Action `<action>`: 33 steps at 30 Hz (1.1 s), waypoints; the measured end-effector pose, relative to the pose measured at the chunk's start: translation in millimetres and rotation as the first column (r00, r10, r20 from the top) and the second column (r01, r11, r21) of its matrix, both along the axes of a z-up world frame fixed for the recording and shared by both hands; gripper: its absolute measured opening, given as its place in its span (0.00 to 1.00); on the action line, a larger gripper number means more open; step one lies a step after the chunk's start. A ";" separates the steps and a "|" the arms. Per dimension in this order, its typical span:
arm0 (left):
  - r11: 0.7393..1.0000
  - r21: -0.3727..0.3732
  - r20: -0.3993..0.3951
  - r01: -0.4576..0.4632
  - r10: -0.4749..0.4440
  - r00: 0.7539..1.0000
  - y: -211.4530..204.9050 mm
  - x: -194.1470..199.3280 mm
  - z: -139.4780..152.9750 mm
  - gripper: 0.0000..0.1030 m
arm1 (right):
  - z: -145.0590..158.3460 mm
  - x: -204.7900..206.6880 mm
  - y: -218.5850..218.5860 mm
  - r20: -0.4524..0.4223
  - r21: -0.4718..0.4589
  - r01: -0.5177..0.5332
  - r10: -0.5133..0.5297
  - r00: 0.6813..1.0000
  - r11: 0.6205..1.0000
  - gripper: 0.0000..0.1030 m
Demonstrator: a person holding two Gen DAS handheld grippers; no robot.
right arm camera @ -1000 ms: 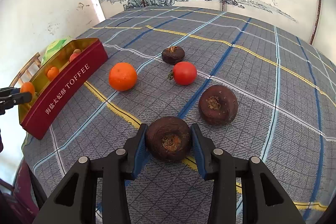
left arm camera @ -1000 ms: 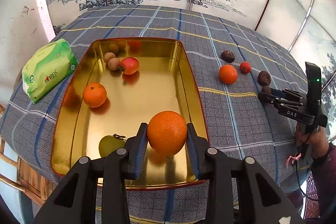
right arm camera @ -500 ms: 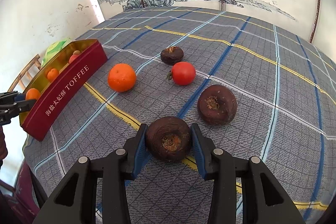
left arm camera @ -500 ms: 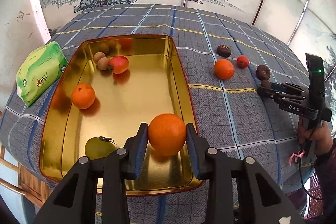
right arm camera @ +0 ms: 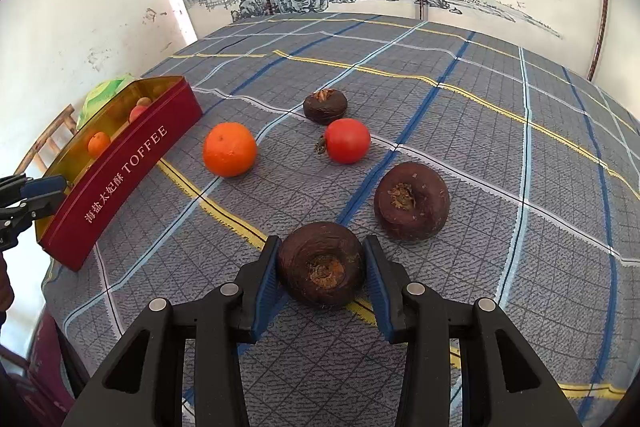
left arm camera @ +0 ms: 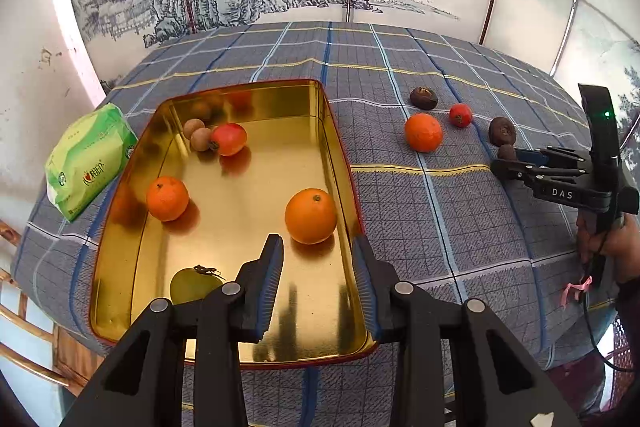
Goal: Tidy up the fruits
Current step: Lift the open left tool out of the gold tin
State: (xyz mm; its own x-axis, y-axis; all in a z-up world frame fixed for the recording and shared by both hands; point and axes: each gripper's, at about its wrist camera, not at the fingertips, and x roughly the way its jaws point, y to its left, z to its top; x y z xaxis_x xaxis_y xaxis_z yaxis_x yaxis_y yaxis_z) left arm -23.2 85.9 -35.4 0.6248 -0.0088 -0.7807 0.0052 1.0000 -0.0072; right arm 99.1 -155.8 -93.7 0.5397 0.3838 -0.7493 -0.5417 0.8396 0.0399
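My left gripper is open and empty above the near end of the gold tin tray. An orange lies in the tray just beyond its fingertips. The tray also holds a smaller orange, a red fruit, two small brown fruits and a green fruit. My right gripper is shut on a dark brown fruit at the tablecloth. On the cloth ahead lie another dark brown fruit, a red fruit, an orange and a third dark fruit.
A green tissue pack lies left of the tray. The tray's red side reads TOFFEE in the right wrist view. The checked tablecloth covers a round table; a painted screen stands behind. A wooden chair is at the left edge.
My left gripper opened and let go of the orange, which now rests in the tray, and the gripper drew back a little. The right gripper stays shut on the dark fruit.
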 end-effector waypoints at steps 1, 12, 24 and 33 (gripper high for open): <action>1.000 0.002 0.001 0.000 0.000 1.000 -0.1 -0.2 0.2 0.31 | 0.0 -0.3 0.5 0.000 0.000 0.000 0.000 1.000 1.000 0.41; 0.999 0.009 0.011 -0.031 0.031 0.999 4.7 -5.1 2.7 0.43 | 0.1 0.4 1.3 0.003 -0.007 0.001 -0.001 1.000 1.000 0.41; 0.997 0.046 0.043 -0.068 0.066 0.997 8.6 -14.6 10.6 0.61 | -0.3 0.7 3.2 0.021 -0.044 0.002 -0.001 1.000 0.999 0.41; 0.994 0.056 0.069 -0.095 0.091 0.994 10.8 -26.1 16.8 0.68 | -1.1 -0.6 6.3 0.033 -0.067 0.004 -0.002 0.999 0.998 0.41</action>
